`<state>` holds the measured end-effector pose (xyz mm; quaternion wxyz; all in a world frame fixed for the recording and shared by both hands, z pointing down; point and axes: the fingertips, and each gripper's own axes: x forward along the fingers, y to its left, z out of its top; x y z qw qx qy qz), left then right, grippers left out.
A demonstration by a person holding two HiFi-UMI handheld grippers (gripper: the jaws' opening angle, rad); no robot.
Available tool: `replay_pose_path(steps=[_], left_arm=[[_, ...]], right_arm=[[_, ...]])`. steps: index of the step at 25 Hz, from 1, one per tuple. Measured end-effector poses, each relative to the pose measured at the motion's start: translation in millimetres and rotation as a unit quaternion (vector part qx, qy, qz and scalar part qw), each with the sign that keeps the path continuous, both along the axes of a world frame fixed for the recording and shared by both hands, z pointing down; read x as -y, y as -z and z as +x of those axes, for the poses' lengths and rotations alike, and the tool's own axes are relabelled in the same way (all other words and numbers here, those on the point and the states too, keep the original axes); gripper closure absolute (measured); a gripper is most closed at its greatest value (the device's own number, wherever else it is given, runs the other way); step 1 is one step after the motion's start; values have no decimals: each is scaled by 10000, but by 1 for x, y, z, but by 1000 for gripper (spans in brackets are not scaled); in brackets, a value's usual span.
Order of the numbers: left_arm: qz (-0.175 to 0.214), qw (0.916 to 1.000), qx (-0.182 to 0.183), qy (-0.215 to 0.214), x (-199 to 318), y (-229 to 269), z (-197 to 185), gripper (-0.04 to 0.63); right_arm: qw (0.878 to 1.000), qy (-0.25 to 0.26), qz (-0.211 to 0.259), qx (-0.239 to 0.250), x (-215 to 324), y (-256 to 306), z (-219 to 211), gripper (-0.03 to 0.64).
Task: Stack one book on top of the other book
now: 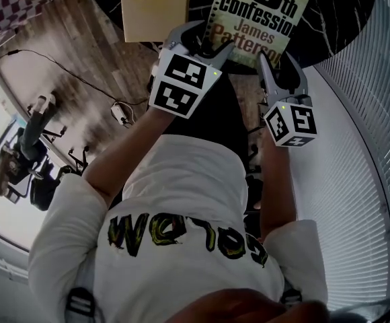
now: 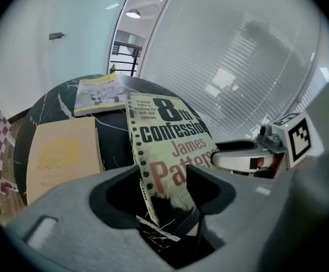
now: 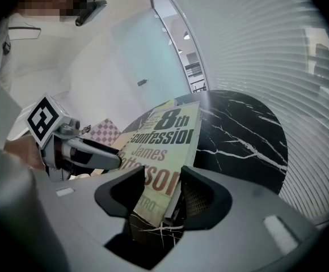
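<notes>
- Head view: left gripper (image 1: 198, 42) and right gripper (image 1: 280, 69) clamp near corners of the paperback (image 1: 262, 12); seemingly the carry step.
- Next: set it squarely on the tan book (image 1: 154, 5), upper left.

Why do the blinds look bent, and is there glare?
Left gripper view: the wide lens bows the blinds, with pale glare; right gripper view: the table rim curves, corners go black; head view: blinds curve too, book title sharp.
</notes>
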<state>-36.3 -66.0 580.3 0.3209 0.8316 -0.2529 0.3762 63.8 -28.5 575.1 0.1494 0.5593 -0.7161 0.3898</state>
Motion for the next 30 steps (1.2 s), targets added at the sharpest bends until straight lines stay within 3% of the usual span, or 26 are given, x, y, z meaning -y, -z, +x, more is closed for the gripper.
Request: replay_pose_path(steps=[13, 30], left_arm=[[281, 9995, -101, -38, 0, 28, -3, 334], [699, 9974, -83, -168, -2, 23, -5, 334]], right_arm=[[9998, -14, 213, -51, 0, 26, -3, 413], [9981, -116, 606, -11, -3, 19, -5, 413]])
